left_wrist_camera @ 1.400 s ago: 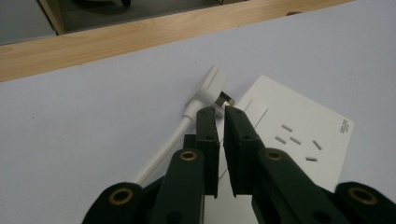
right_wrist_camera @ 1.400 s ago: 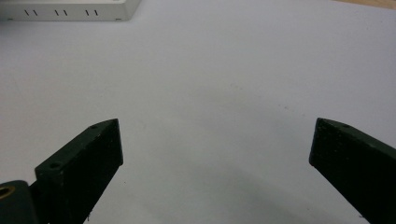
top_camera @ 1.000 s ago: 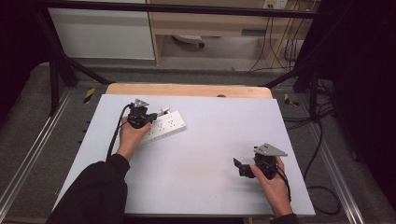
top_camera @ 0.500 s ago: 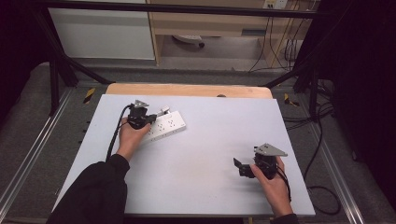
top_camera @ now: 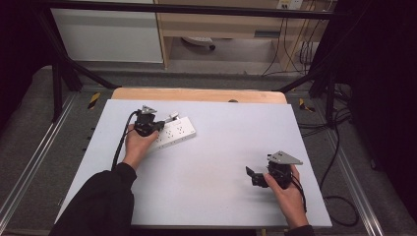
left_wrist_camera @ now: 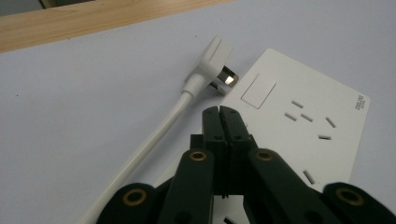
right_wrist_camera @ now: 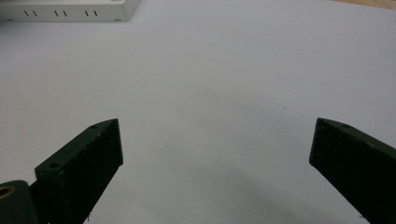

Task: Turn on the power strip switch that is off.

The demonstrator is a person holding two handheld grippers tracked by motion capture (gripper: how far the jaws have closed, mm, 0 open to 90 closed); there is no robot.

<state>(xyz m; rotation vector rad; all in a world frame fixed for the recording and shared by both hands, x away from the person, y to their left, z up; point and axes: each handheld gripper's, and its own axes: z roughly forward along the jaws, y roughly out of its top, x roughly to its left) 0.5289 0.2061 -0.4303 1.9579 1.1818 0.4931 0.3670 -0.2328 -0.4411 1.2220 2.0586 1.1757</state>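
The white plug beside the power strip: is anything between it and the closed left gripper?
Nothing visible. The left gripper, jaws shut and empty, sits over the power strip, and the white plug lies just beyond its tips with bare table around.

Left gripper (top_camera: 158,124) is held at the far left of the table, jaws pressed fully together, nothing seen between them; in the left gripper view (left_wrist_camera: 219,112) the tips are angled downward. Left hand (top_camera: 137,145) is wrapped around the body from behind, forearm in a black sleeve (top_camera: 101,201) extended forward from the near edge. Right gripper (top_camera: 252,177) is held low at the near right, jaws spread wide and pointed left; in the right gripper view (right_wrist_camera: 215,144) nothing is gripped. Right hand (top_camera: 287,189) is closed around its body, wrist bare.
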